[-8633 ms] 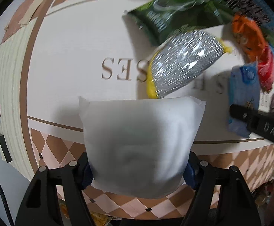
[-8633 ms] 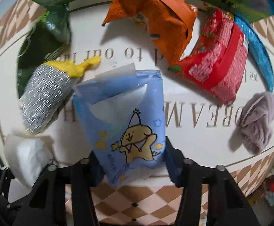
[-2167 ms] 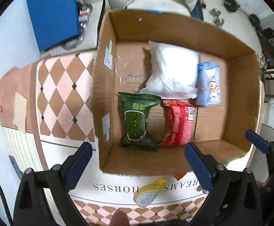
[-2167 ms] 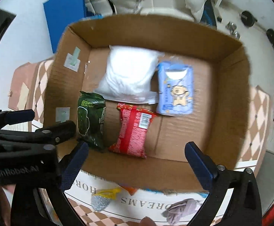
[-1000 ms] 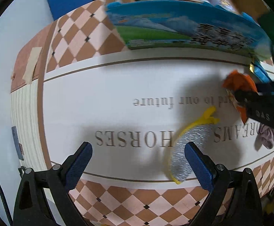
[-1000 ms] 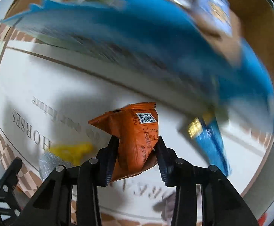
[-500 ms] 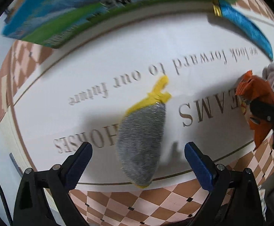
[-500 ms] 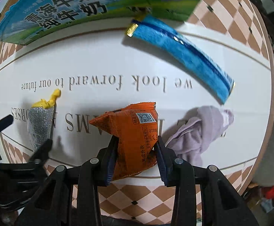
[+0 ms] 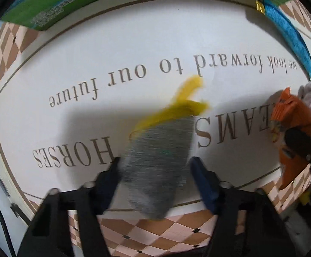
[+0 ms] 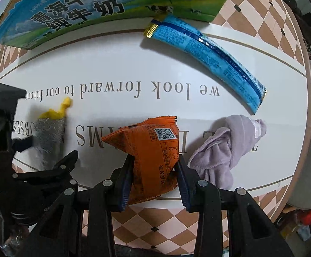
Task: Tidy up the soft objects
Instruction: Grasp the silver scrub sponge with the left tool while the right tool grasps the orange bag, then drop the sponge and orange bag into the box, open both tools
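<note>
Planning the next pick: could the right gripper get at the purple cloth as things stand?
Probably not yet: the right gripper is shut on the orange packet. The purple cloth lies uncovered just beside it.

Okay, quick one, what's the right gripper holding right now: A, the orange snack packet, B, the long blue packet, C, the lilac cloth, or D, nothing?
A: in the right wrist view the right gripper has its fingers pressed against both sides of the orange snack packet, while the long blue packet and the lilac cloth lie apart on the table.
</note>
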A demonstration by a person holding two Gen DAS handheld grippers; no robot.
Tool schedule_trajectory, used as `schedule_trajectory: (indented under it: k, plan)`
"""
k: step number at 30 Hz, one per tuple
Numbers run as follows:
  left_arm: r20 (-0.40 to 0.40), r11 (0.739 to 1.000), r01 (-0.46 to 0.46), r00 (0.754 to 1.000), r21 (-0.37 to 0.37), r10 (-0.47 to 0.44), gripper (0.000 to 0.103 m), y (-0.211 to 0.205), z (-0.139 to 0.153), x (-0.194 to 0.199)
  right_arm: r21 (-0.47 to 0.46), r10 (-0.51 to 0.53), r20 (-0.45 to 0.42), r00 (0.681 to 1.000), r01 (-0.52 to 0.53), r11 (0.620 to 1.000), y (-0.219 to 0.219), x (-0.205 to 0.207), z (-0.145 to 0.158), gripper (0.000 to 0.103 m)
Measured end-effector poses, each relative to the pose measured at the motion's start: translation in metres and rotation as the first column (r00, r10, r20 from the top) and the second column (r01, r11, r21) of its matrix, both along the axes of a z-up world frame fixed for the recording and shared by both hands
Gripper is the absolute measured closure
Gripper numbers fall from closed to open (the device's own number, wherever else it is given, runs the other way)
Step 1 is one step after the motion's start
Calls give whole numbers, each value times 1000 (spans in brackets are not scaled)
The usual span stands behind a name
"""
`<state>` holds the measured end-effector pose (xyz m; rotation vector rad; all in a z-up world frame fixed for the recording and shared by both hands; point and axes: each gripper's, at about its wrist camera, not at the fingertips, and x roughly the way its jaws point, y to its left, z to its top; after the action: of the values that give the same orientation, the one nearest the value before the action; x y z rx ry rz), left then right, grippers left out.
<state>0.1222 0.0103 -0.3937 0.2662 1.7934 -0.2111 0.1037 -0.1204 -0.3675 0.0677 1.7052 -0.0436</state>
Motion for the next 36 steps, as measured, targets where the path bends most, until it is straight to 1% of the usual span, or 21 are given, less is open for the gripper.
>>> schedule_trajectory:
  k: [3, 4, 5, 6, 9, 10, 12, 13, 16, 18, 19, 20, 21, 22, 23, 25, 27, 30, 32, 35, 36]
  plan:
    - [10, 999, -32, 999, -7, 32, 57, -2, 7, 5, 3, 4, 2, 1000, -4, 1000, -8, 4, 5, 64]
    - [8, 998, -58, 998, -26, 58, 57, 0, 11, 5, 5, 5, 3, 1000, -5, 1000, -6, 7, 2, 64]
    - [9, 997, -70, 997, -39, 71, 58, 1, 15, 5, 10, 5, 7, 1000, -5, 1000, -6, 7, 6, 64]
    - [17, 995, -81, 996, -54, 82, 58, 7, 25, 11, 14, 8, 12, 1000, -8, 1000, -7, 10, 13, 64]
    - [71, 990, -96, 992, -106, 103, 58, 7, 64, 18, 33, 9, 43, 999, -11, 999, -12, 16, 31, 65]
    - [100, 986, -100, 988, -135, 114, 58, 8, 85, 23, 48, 4, 61, 998, -7, 999, -12, 18, 42, 65]
    - [147, 980, -106, 980, -169, 131, 58, 11, 117, 31, 70, 0, 92, 996, -6, 998, -12, 26, 71, 65]
    - [179, 976, -108, 974, -190, 142, 58, 13, 138, 38, 82, -3, 111, 994, -6, 997, -12, 26, 84, 65]
    - [247, 965, -106, 955, -241, 167, 58, 21, 187, 69, 129, -20, 196, 980, -5, 992, -15, 39, 135, 66]
    - [274, 960, -107, 945, -259, 179, 58, 25, 210, 98, 153, -35, 244, 969, -3, 988, -16, 54, 166, 66]
    - [296, 962, -109, 938, -251, 183, 58, 27, 221, 117, 163, -40, 264, 964, -4, 987, -15, 62, 178, 66]
    - [308, 964, -107, 934, -244, 182, 58, 24, 225, 133, 170, -45, 293, 955, -6, 985, -15, 74, 194, 66]
    - [322, 965, -109, 929, -237, 184, 57, 25, 230, 148, 169, -48, 307, 951, -5, 986, -15, 86, 203, 66]
    - [327, 967, -116, 926, -227, 188, 57, 25, 232, 166, 165, -51, 319, 946, -2, 986, -11, 95, 207, 66]
    - [325, 967, -125, 926, -222, 194, 57, 23, 225, 181, 159, -61, 332, 941, 8, 987, -11, 111, 212, 66]
    - [285, 967, -143, 937, -210, 200, 57, 22, 215, 219, 143, -66, 333, 941, 18, 990, -9, 142, 209, 66]
    - [247, 972, -152, 950, -180, 194, 57, 20, 197, 246, 131, -83, 312, 947, 44, 990, -7, 168, 199, 66]
    - [201, 980, -160, 962, -120, 182, 57, 17, 175, 273, 127, -117, 251, 961, 87, 988, -6, 199, 171, 66]
    - [182, 983, -166, 967, -79, 178, 57, 14, 159, 289, 124, -139, 202, 970, 116, 986, -6, 221, 142, 66]
    - [143, 983, -182, 972, -39, 186, 57, 13, 134, 307, 93, -149, 152, 977, 136, 986, -7, 238, 107, 66]
    - [129, 982, -185, 974, -24, 187, 57, 13, 126, 314, 83, -151, 140, 979, 141, 987, -7, 241, 101, 66]
